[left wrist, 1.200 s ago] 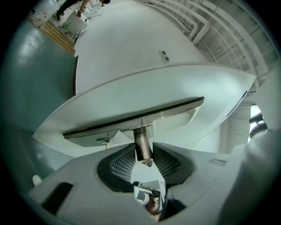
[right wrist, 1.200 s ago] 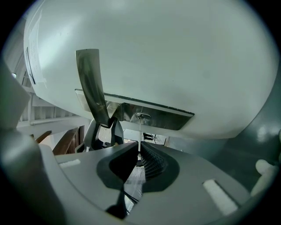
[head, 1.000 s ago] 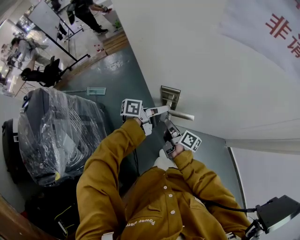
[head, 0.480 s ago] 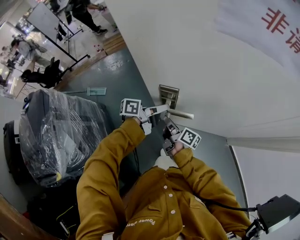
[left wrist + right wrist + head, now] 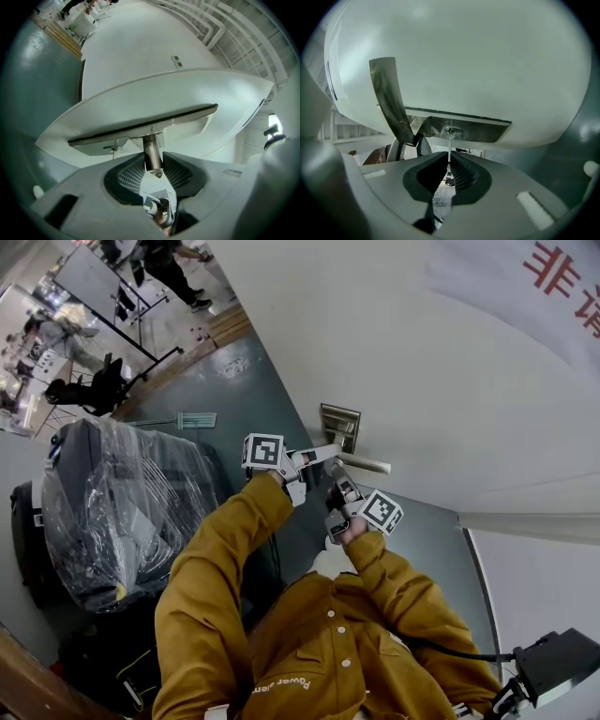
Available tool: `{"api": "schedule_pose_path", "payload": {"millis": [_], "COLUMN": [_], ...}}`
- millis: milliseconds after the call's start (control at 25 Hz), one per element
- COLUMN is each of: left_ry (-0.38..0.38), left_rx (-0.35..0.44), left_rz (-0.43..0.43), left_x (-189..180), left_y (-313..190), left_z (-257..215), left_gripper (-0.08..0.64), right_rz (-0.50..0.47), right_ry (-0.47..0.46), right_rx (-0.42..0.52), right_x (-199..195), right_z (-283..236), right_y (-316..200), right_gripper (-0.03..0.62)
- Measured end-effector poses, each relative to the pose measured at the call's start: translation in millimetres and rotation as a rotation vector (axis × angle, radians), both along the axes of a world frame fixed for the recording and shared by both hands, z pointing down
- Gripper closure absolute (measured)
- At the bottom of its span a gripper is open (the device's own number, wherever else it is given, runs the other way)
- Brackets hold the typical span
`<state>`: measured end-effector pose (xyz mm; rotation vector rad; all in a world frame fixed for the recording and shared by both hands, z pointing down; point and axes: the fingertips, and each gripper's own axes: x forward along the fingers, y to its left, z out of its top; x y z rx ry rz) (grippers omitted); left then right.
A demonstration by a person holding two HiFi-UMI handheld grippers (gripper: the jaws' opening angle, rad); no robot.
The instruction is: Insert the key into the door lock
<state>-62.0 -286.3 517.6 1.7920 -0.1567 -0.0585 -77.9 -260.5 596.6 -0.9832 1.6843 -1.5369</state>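
A metal lock plate (image 5: 339,426) with a lever handle (image 5: 364,463) sits on the white door (image 5: 403,352). My left gripper (image 5: 327,455) is shut on the handle; in the left gripper view the handle (image 5: 151,151) runs end-on between the pads (image 5: 132,172). My right gripper (image 5: 338,481), just below, is shut on a thin silver key (image 5: 449,149). The key's tip meets the keyhole (image 5: 453,131) in the lock plate (image 5: 485,129). The key (image 5: 114,150) also shows at the plate's underside in the left gripper view.
A black object wrapped in clear plastic (image 5: 117,502) stands to the left on the grey floor (image 5: 239,390). People, chairs and a board (image 5: 89,277) fill the far upper left. A white sheet with red characters (image 5: 562,282) hangs on the wall at the upper right.
The right gripper has crept slightly up toward the lock plate with the key. The left gripper keeps its hold on the handle in the same place.
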Motion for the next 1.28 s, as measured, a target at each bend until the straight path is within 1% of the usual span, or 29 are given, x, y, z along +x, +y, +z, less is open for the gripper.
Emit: {"api": "schedule_pose_path", "payload": {"millis": [80, 200, 280, 400, 440, 520, 560, 640, 760, 800, 880, 920, 960, 1000, 1040, 1080, 1120, 1160, 1200, 1280], "left_ry": [-0.011, 0.002, 0.019, 0.037, 0.041, 0.046, 0.036, -0.009, -0.039, -0.058, -0.07, -0.073, -0.079, -0.086, -0.095, -0.111, -0.14, -0.181, -0.224, -0.299], "left_rx": [-0.006, -0.001, 0.01, 0.016, 0.017, 0.022, 0.028, 0.041, 0.076, 0.088, 0.109, 0.127, 0.149, 0.173, 0.199, 0.23, 0.266, 0.306, 0.343, 0.41], "left_rz": [-0.001, 0.008, 0.014, 0.016, 0.016, 0.018, 0.017, 0.004, -0.032, -0.049, -0.082, -0.099, -0.12, -0.144, -0.168, -0.193, -0.218, -0.249, -0.283, -0.344], "left_x": [0, 3, 6, 7, 6, 7, 7, 6, 2, -3, -11, -14, -17, -20, -24, -28, -32, -37, -41, -44], "left_y": [-2, -4, -5, -5, -4, -2, -2, -4, -5, -5, 0, 5, 9, 14, 19, 24, 29, 33, 38, 49], "left_z": [3, 1, -3, -7, -8, -11, -10, -3, -1, 2, -1, -6, -12, -18, -23, -27, -30, -32, -35, -44], "left_gripper": [0.442, 0.442, 0.442, 0.442, 0.44, 0.435, 0.433, 0.428, 0.426, 0.427, 0.428, 0.428, 0.433, 0.449, 0.467, 0.488, 0.519, 0.547, 0.56, 0.56], "right_rz": [0.03, 0.059, 0.065, 0.054, 0.043, 0.001, -0.03, -0.087, -0.141, -0.154, -0.175, -0.184, -0.193, -0.205, -0.217, -0.231, -0.248, -0.267, -0.286, -0.318], "right_ry": [-0.015, -0.034, -0.042, -0.027, -0.022, -0.012, 0.013, 0.09, 0.071, 0.071, 0.087, 0.115, 0.17, 0.238, 0.287, 0.303, 0.296, 0.285, 0.279, 0.276], "right_rx": [-0.005, -0.001, 0.008, 0.024, 0.032, 0.046, 0.05, 0.049, 0.048, 0.048, 0.046, 0.041, 0.03, 0.017, 0.012, 0.022, 0.046, 0.078, 0.113, 0.192], "right_x": [2, 5, 5, 5, 4, 0, -1, 1, 1, 2, 6, 10, 17, 24, 28, 30, 29, 27, 27, 28], "right_z": [-1, 1, 1, -1, -3, -5, -3, 6, 8, 8, 8, 9, 12, 14, 13, 9, 1, -8, -18, -42], "right_y": [-11, -22, -24, -24, -22, -15, -10, 2, 21, 26, 35, 39, 43, 48, 53, 58, 62, 66, 71, 79], "right_gripper": [0.563, 0.563, 0.563, 0.559, 0.549, 0.468, 0.457, 0.456, 0.454, 0.454, 0.454, 0.459, 0.47, 0.489, 0.512, 0.542, 0.578, 0.584, 0.584, 0.584]}}
